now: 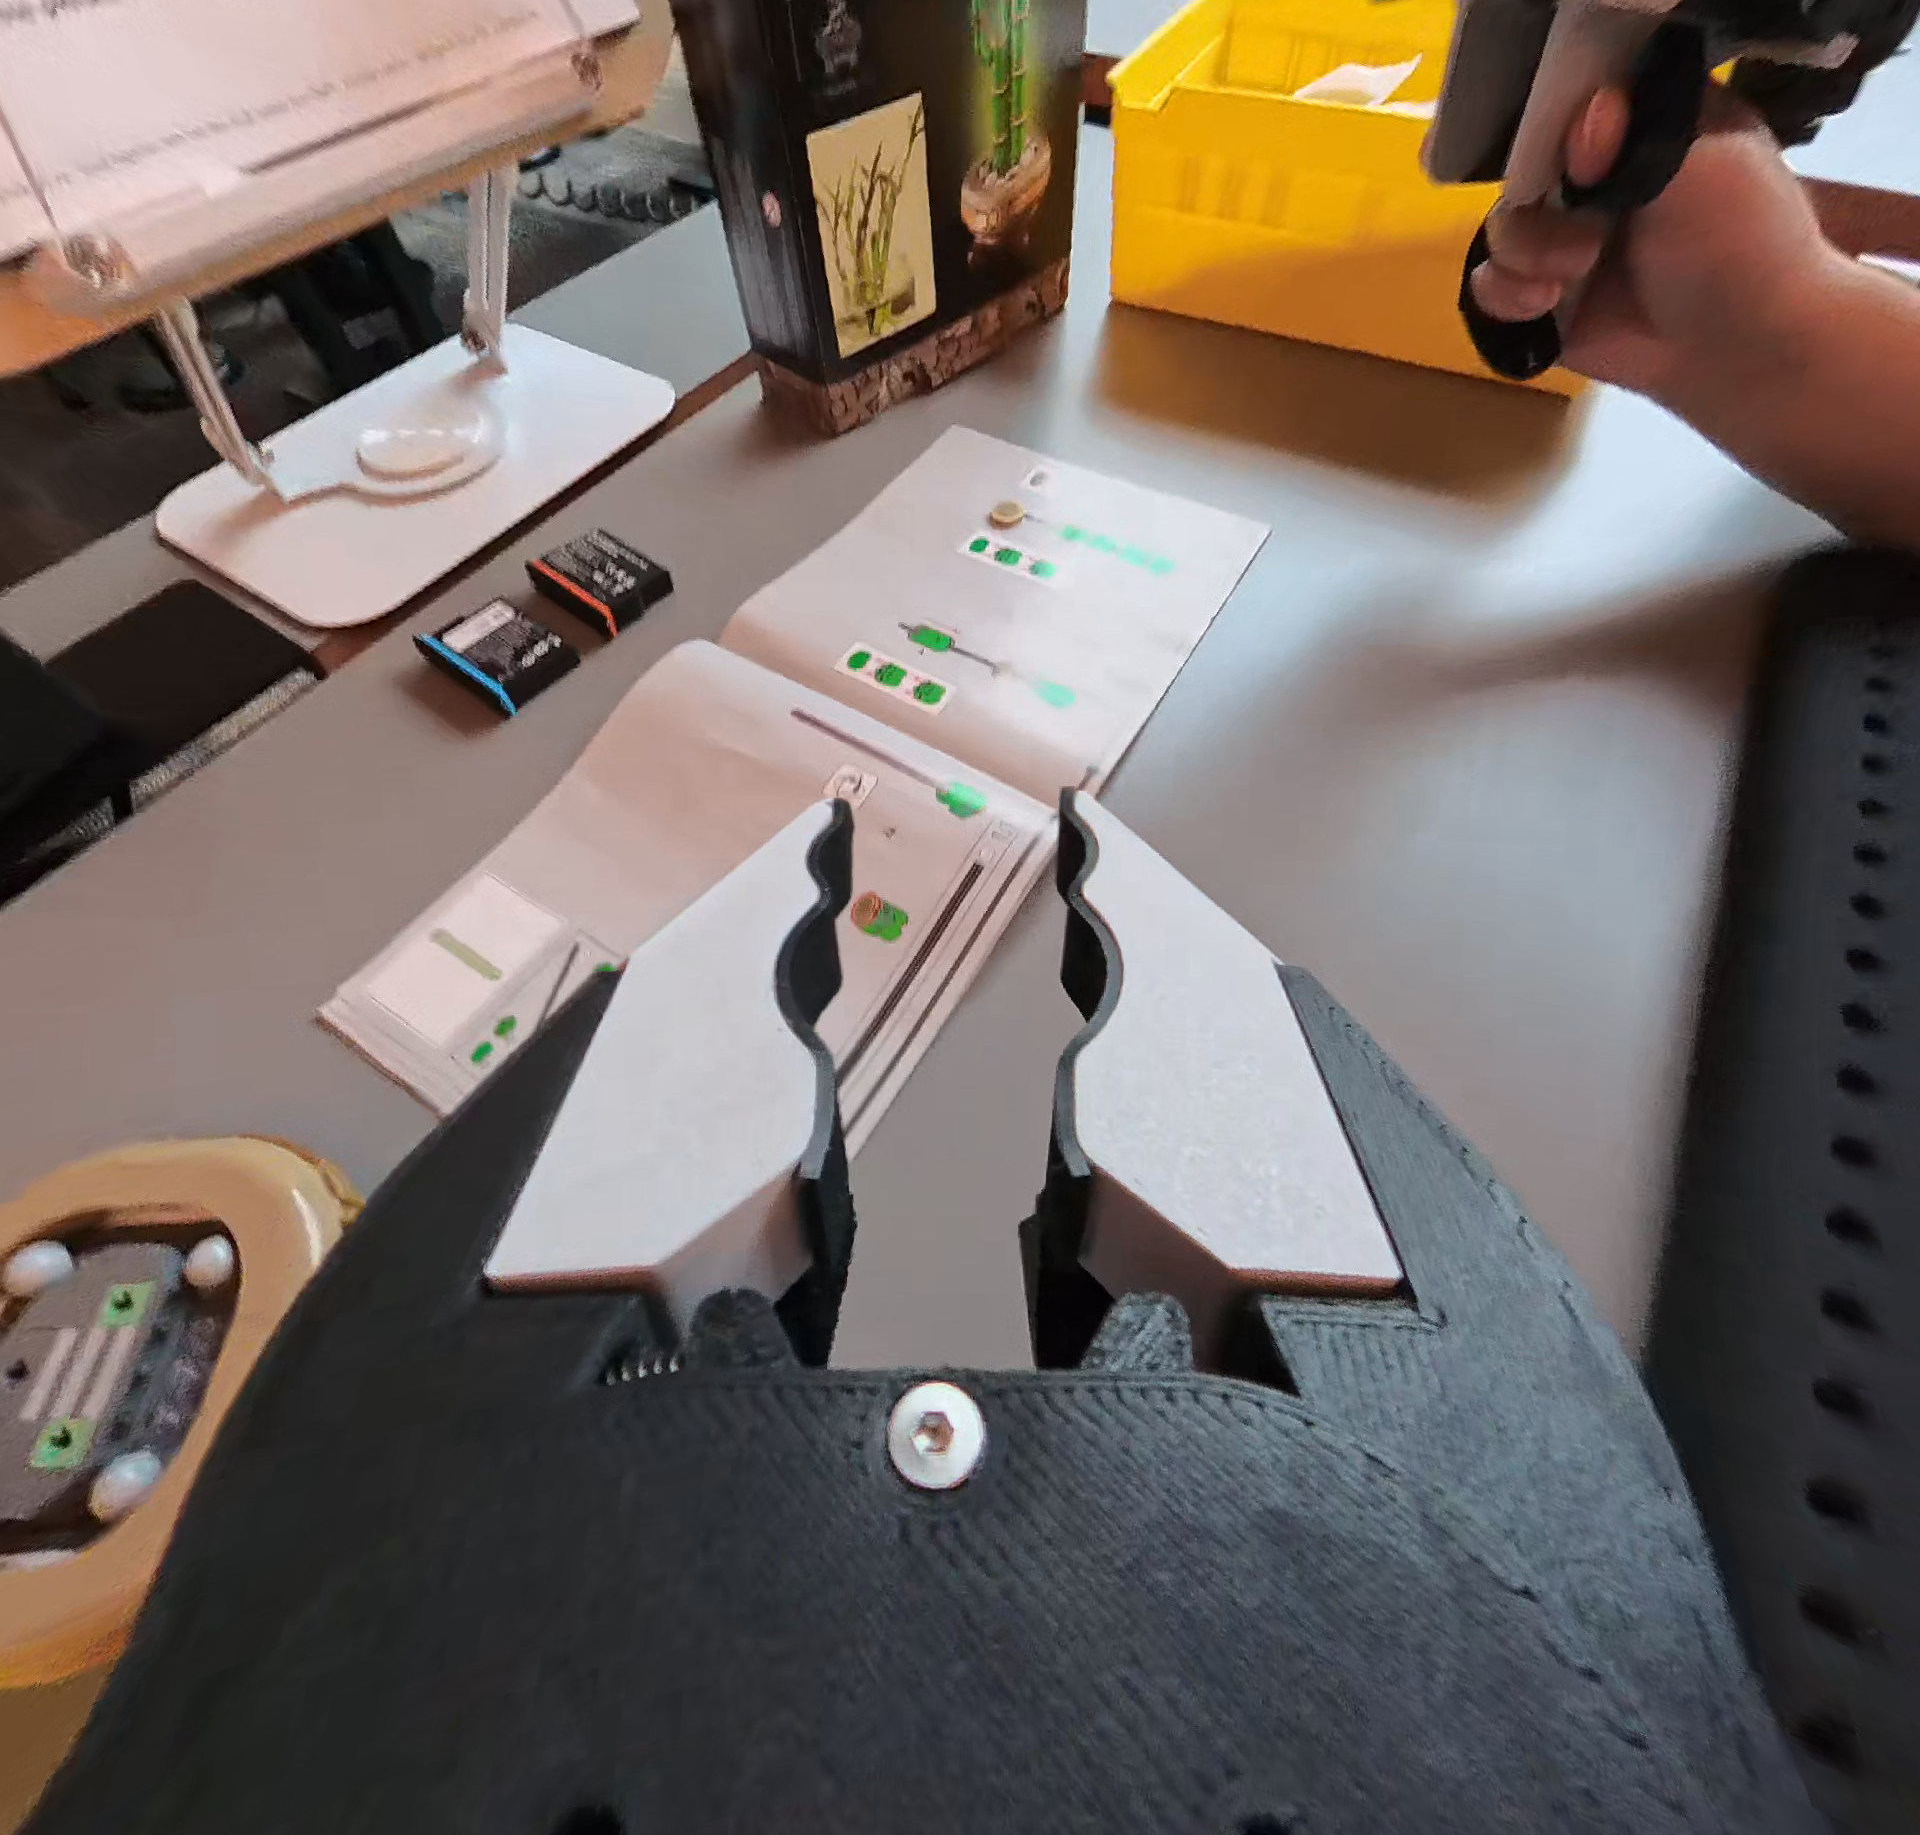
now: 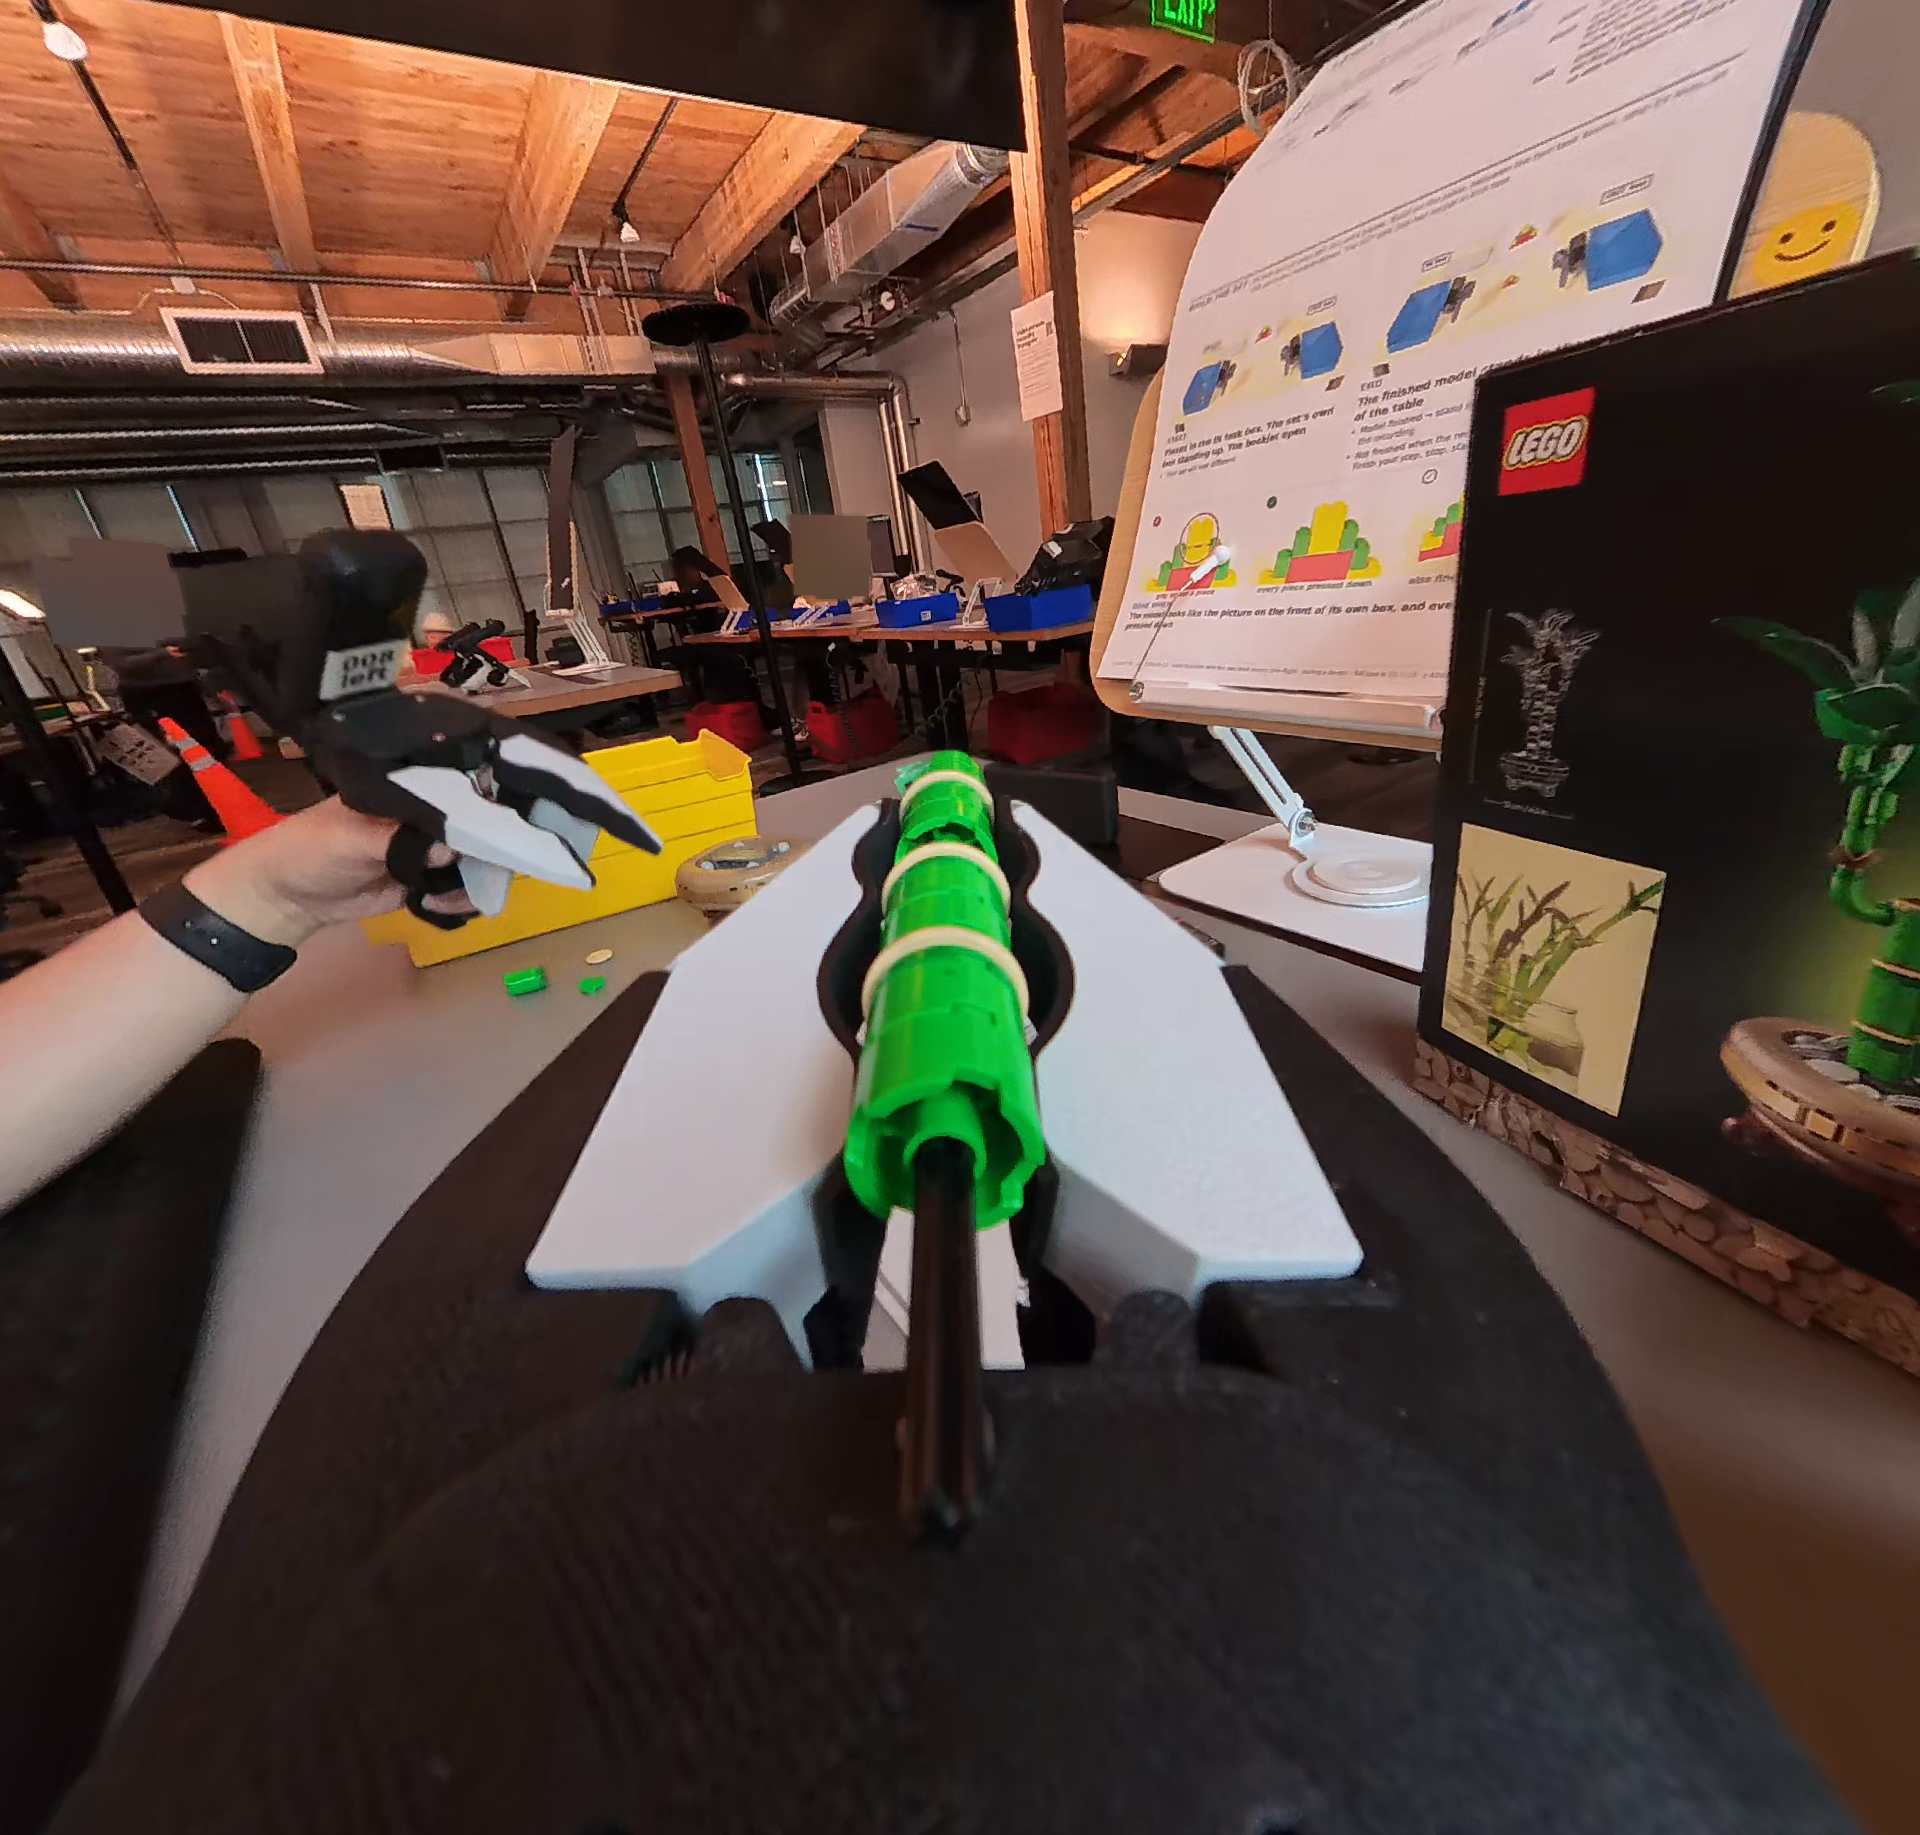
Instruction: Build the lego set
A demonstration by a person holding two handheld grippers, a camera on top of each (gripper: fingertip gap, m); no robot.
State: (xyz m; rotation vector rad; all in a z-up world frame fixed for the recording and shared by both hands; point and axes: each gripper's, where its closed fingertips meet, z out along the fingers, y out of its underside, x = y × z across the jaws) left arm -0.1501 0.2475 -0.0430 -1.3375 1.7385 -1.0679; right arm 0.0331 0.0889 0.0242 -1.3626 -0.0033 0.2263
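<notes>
My right gripper (image 2: pixel 951 809) is shut on a green bamboo stalk (image 2: pixel 945 1058) made of stacked green segments with tan rings. The stalk sits on a dark axle (image 2: pixel 940 1370) that runs back toward the camera, and it is held above the table. My left gripper (image 1: pixel 956 819) is open and empty, hovering over the open instruction booklet (image 1: pixel 727 767). It also shows in the right wrist view (image 2: pixel 623 860), raised at the left with its jaws apart. The right gripper's handle (image 1: pixel 1558 50) shows at the top right of the left wrist view.
The set's box (image 1: pixel 883 154) stands behind the booklet, and a yellow bin (image 1: pixel 1278 206) to its right. A tan pot base (image 1: pixel 135 1370) sits near left. Two batteries (image 1: pixel 540 622) and a sheet stand (image 1: pixel 416 476) are at the left. Loose green pieces (image 2: pixel 525 980) lie by another yellow bin (image 2: pixel 665 819). Spacing between my two grippers at the tips: around 25 cm.
</notes>
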